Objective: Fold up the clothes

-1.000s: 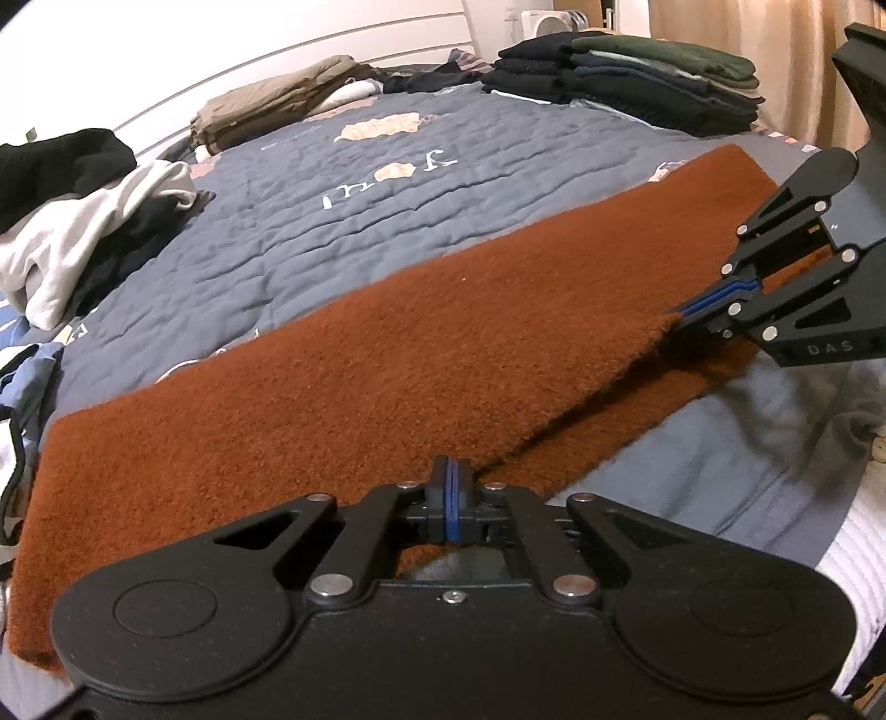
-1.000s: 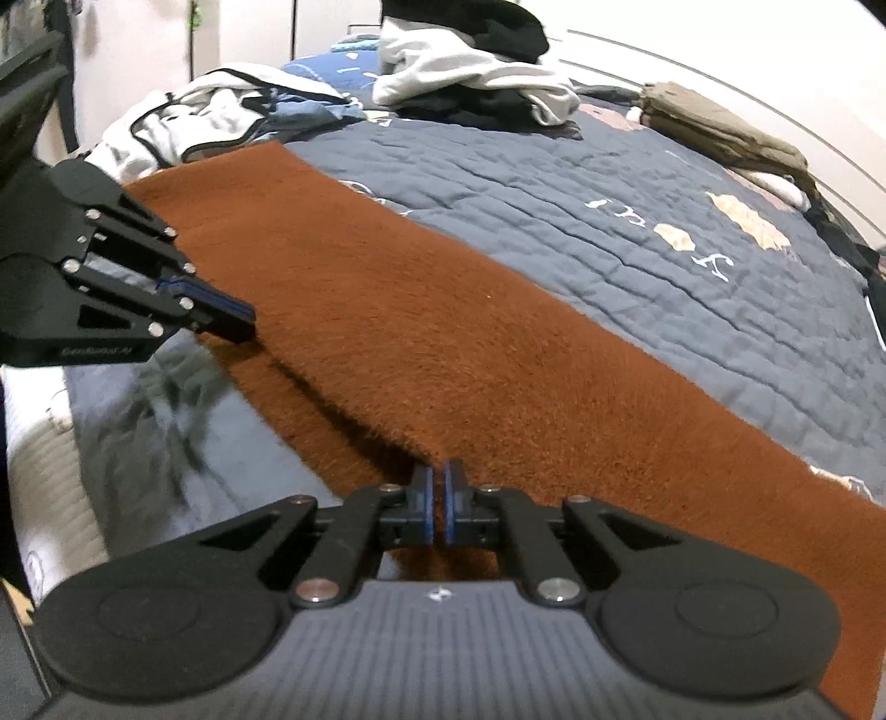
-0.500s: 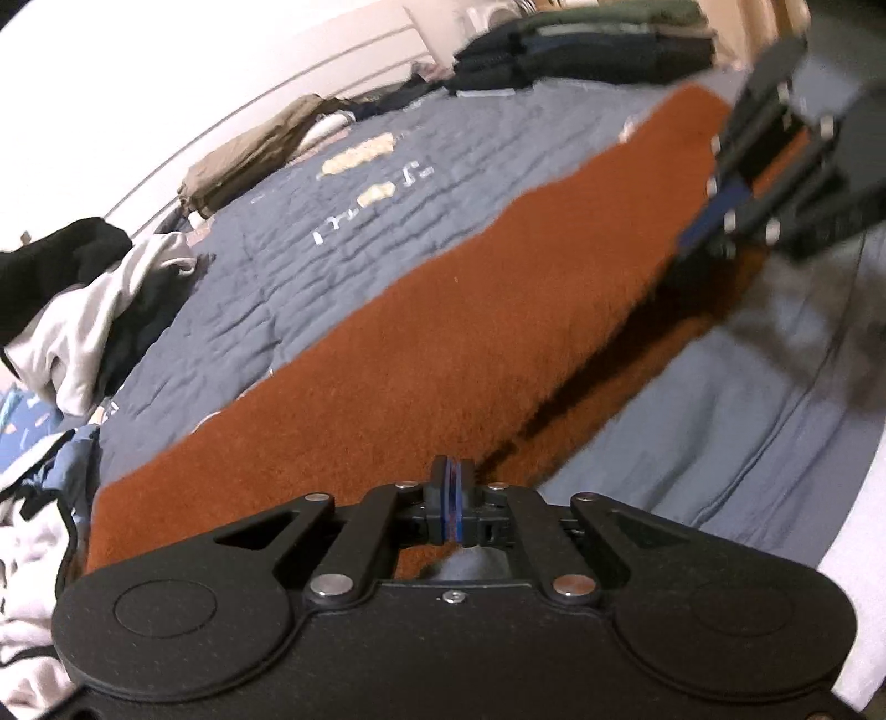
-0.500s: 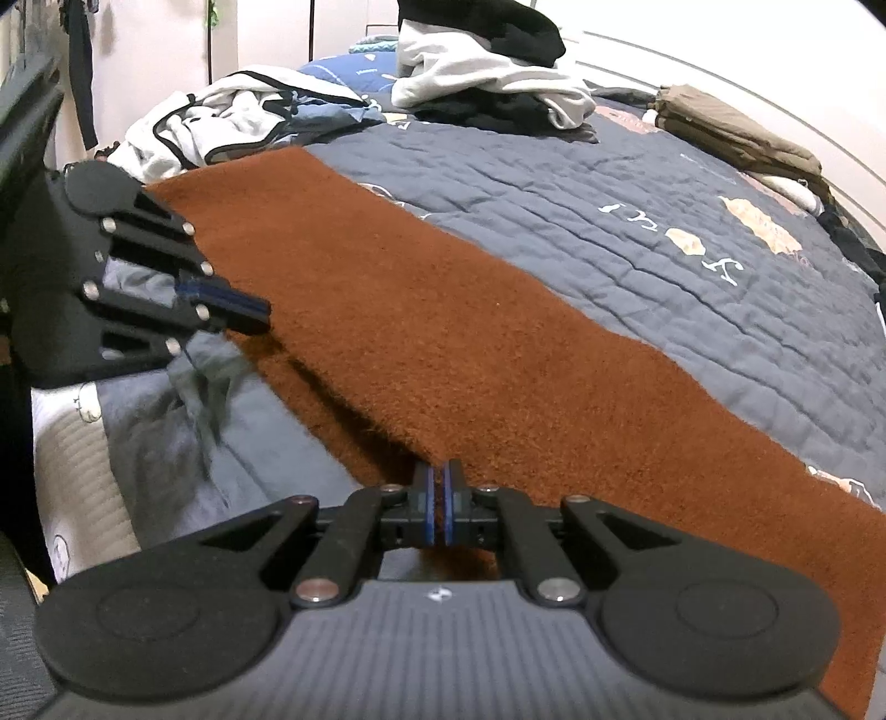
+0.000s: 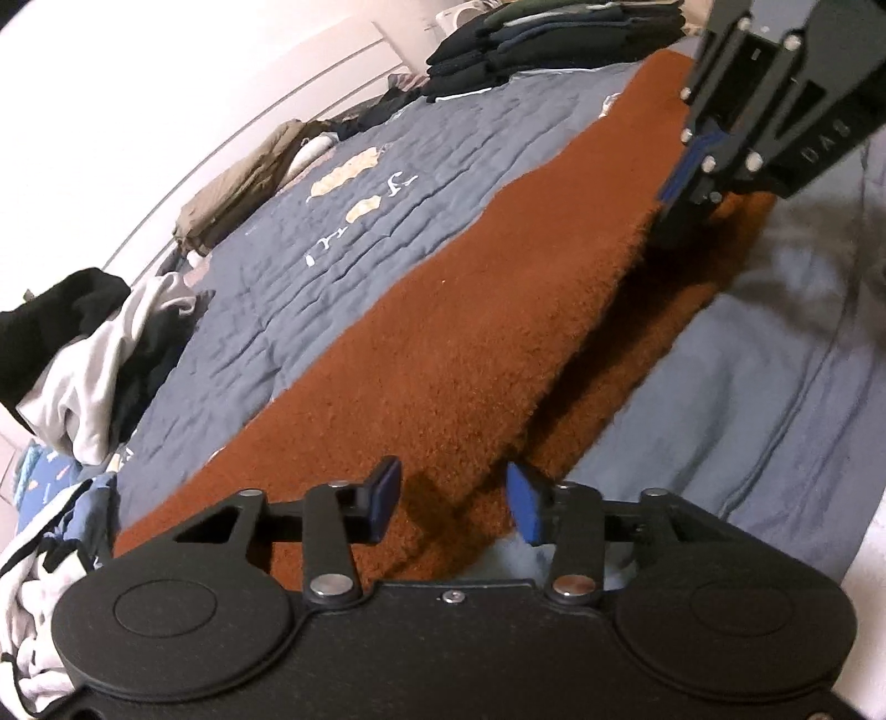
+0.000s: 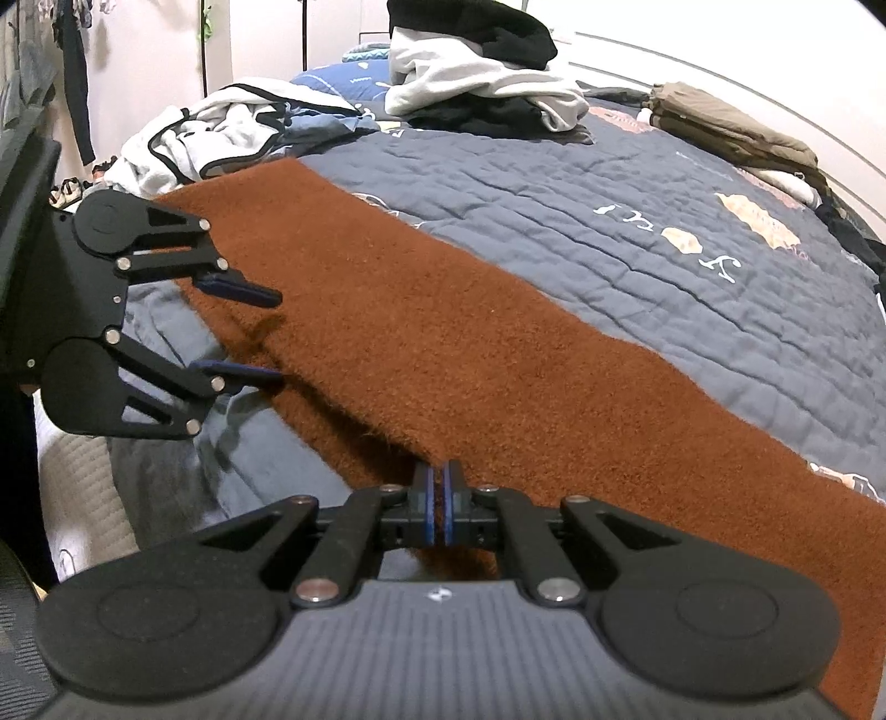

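**Left fingers letting go, right still pinching the brown cloth**

Long rust-brown fuzzy cloth (image 5: 443,354) lies in a strip along the near edge of the bed, on a grey-blue quilt (image 5: 343,232); its near long edge is doubled over, top layer raised off the lower one.

Left gripper (image 5: 453,501) sits at one end of that folded edge, jaws opening, blue pads apart, cloth edge between them but not pressed. From the other side the same gripper (image 6: 266,338) shows its two fingers spread, one above the cloth and one below.

Right gripper (image 6: 439,501) is farther along the same edge, fingers together, clamped on the cloth's edge, lifting it a little.

Folded dark stack (image 5: 554,50) at the far corner, olive folded clothes (image 6: 731,127) by the far edge, loose pile of white and black clothes (image 6: 476,83) at the other end.
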Demonstrator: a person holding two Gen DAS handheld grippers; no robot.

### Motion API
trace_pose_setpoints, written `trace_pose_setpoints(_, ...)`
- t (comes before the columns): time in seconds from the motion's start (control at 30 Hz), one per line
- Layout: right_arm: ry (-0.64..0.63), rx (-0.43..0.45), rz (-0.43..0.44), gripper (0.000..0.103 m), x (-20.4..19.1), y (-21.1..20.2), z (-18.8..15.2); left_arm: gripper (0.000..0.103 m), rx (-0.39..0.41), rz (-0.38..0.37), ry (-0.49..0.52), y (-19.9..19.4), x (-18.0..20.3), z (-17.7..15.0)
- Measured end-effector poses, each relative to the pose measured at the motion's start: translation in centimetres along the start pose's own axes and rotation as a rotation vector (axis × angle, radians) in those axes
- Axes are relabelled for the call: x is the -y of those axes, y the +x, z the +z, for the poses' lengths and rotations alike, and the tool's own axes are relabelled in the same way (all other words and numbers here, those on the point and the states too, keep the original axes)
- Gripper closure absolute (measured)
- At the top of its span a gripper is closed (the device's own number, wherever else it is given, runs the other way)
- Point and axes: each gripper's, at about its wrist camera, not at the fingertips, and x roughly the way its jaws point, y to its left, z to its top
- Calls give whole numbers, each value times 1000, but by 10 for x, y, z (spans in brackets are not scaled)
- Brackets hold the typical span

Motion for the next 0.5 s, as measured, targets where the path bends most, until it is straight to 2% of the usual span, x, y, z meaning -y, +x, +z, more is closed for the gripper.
trace_pose_setpoints(0.07, -2, -3, 1, 100, 0, 0, 0, 75, -3, 0, -25, 3, -2, 2)
trace_pose_setpoints(0.13, -5, -6, 2, 100, 0, 0, -1, 89, -7, -11, -46, 5, -4, 2)
trace_pose_setpoints(0.2, -7, -10, 2, 100, -1, 1, -2, 96, -15, -24, -58, 6, -6, 2)
trace_pose_setpoints(0.37, -17, -17, 3, 100, -1, 0, -2, 98, -17, -70, -105, -6, -14, 3)
trace_pose_setpoints(0.5, -30, -27, 11, 100, -2, -3, -3, 99, -8, -94, -91, -19, -16, 1)
